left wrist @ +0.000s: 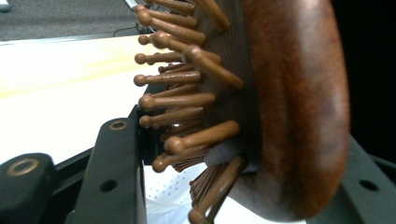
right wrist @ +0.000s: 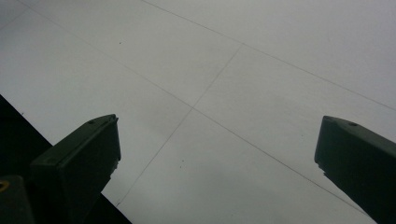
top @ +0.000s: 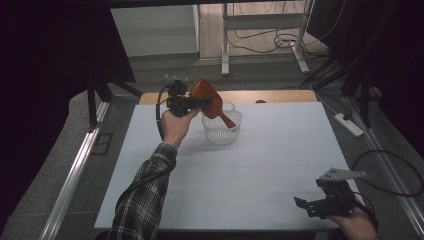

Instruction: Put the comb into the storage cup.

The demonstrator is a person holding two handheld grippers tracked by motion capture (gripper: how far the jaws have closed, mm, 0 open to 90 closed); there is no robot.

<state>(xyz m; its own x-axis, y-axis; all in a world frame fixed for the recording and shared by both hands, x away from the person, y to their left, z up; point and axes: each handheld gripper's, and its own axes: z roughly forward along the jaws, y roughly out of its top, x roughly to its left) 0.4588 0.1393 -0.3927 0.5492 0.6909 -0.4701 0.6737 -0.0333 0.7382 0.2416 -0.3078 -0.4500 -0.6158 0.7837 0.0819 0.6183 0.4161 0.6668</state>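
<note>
A brown wooden paddle hairbrush (top: pixel 204 91) hangs tilted in my left gripper (top: pixel 207 103), which is shut on its head. Its handle slopes down to the right over a white perforated basket (top: pixel 221 134) at the back middle of the white table (top: pixel 240 170). In the left gripper view the brush's back (left wrist: pixel 294 112) and its knobbed bristles (left wrist: pixel 187 100) sit between the black jaws, and a bit of the basket (left wrist: pixel 168 196) shows below. My right gripper (top: pixel 306 207) rests low at the table's front right corner, open; in the right gripper view it (right wrist: pixel 217 154) has only bare table between its jaws.
A wooden strip (top: pixel 270 96) runs along the table's far edge. Beyond it are metal frame legs (top: pixel 225 45) and loose cables (top: pixel 270 42) on the floor. A power strip (top: pixel 349 125) lies on the floor at the right.
</note>
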